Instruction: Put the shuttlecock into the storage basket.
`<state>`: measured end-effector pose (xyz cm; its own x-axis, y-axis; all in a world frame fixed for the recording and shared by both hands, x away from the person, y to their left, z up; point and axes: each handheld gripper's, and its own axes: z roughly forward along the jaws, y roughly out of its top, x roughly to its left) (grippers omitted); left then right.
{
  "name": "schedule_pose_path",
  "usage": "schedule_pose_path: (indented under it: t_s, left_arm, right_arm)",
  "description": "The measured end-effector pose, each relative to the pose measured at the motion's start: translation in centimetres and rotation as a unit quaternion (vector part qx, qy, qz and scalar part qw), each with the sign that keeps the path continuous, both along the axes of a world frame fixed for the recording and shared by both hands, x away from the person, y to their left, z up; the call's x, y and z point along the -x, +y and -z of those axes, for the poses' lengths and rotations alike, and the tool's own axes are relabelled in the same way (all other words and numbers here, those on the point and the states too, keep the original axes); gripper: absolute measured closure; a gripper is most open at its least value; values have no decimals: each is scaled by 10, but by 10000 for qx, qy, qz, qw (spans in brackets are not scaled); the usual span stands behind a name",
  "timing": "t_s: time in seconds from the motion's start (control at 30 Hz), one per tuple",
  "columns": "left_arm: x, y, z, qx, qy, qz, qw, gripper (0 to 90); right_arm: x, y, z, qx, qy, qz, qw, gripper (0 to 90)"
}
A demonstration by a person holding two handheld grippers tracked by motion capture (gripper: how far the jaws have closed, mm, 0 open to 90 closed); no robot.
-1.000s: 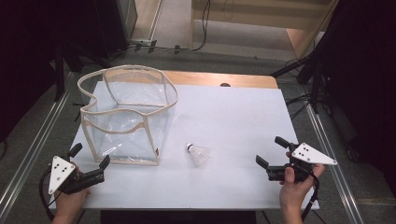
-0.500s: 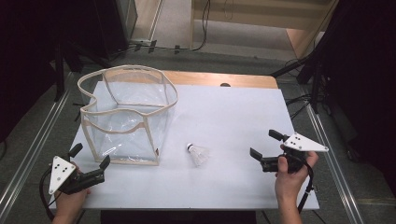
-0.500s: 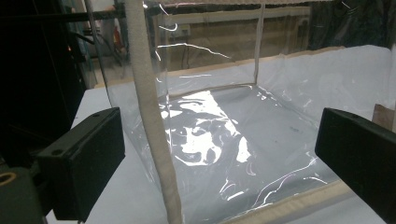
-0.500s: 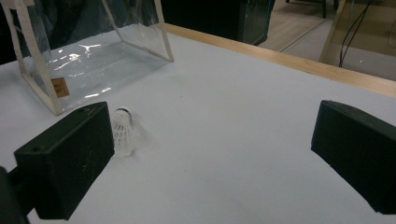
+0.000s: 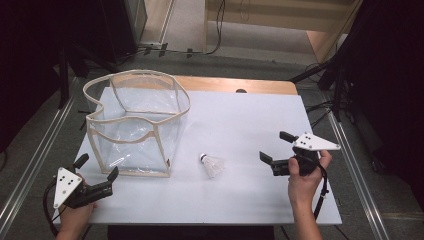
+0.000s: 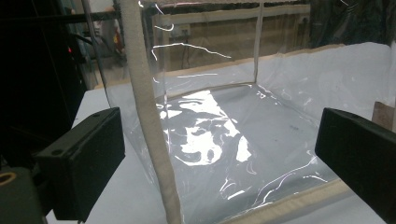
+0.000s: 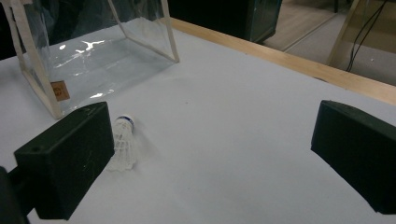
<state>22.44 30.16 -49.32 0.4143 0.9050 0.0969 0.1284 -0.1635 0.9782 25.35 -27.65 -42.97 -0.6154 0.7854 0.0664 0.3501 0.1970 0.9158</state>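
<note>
A white shuttlecock lies on its side near the middle of the white table; in the right gripper view the shuttlecock sits just beyond the left jaw. My right gripper is open, a short way to the shuttlecock's right, pointing left. A clear plastic bag with beige trim stands open at the table's left; its corner seam rises close in front of the left gripper's camera. My left gripper is open at the front left, just short of the bag.
A wooden strip runs along the table's far edge. Metal rails flank the table on both sides. Dark stands and cables crowd the floor behind.
My right gripper has moved left and slightly forward over the table, closer to the shuttlecock. The left gripper, the bag and the shuttlecock have stayed in place.
</note>
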Motion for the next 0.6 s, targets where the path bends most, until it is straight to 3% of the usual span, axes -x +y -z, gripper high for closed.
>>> schedule_pose_path:
  t_s: [0.6]
  left_arm:
    - [0, 0, 0, 1, -9, 4, 10000, 23]
  right_arm:
    - [-24, 39, -12, 387, 59, -334, 9987, 0]
